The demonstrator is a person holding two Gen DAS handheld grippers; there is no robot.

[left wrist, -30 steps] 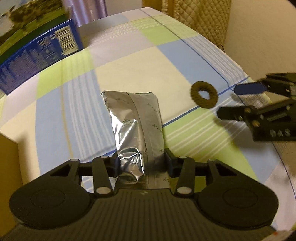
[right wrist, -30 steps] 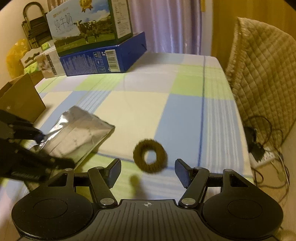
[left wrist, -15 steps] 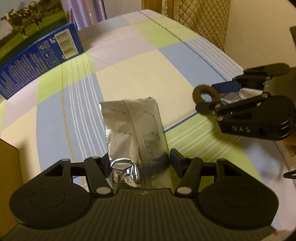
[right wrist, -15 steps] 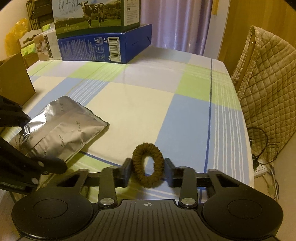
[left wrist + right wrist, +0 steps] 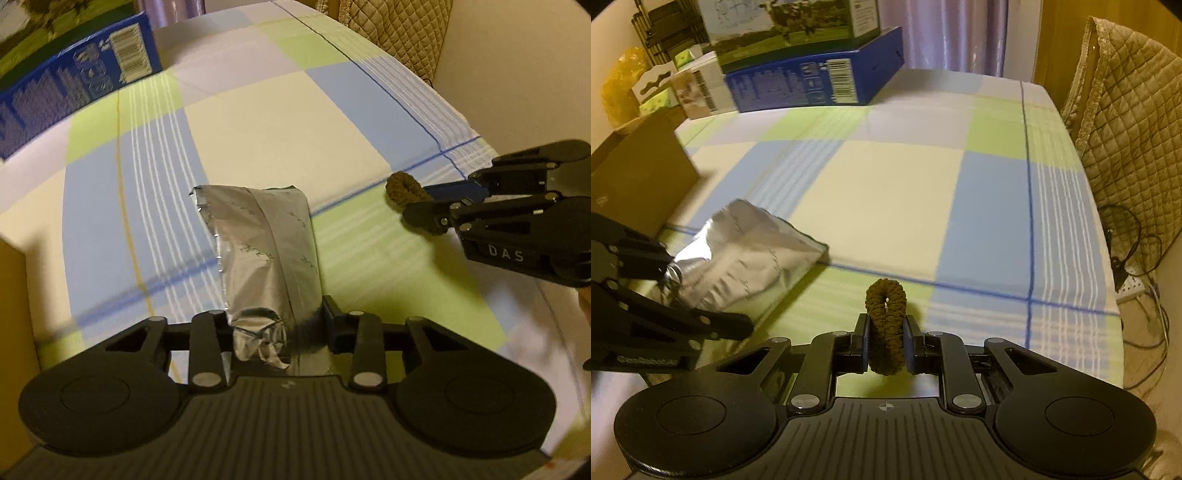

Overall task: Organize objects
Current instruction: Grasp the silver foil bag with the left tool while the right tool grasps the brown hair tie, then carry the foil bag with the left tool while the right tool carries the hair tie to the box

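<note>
My left gripper [image 5: 277, 328] is shut on the near end of a silver foil pouch [image 5: 266, 254], which sticks out forward above the checked tablecloth [image 5: 295, 122]. The pouch also shows in the right wrist view [image 5: 750, 262], with the left gripper [image 5: 670, 273] at its left end. My right gripper [image 5: 885, 338] is shut on a brown hair scrunchie [image 5: 885, 310], squeezed narrow and held upright just above the cloth. In the left wrist view the scrunchie [image 5: 402, 186] shows between the right gripper's fingers at the right.
A blue box [image 5: 812, 83] with a green cow-print carton [image 5: 783, 26] on top stands at the back left. A brown cardboard box [image 5: 639, 173] stands at the left. A quilted chair cover [image 5: 1126, 122] and cables [image 5: 1134, 251] are beyond the right table edge.
My right gripper closed on the scrunchie and lifted it off the cloth. My left gripper has raised the foil pouch a little, still holding it.
</note>
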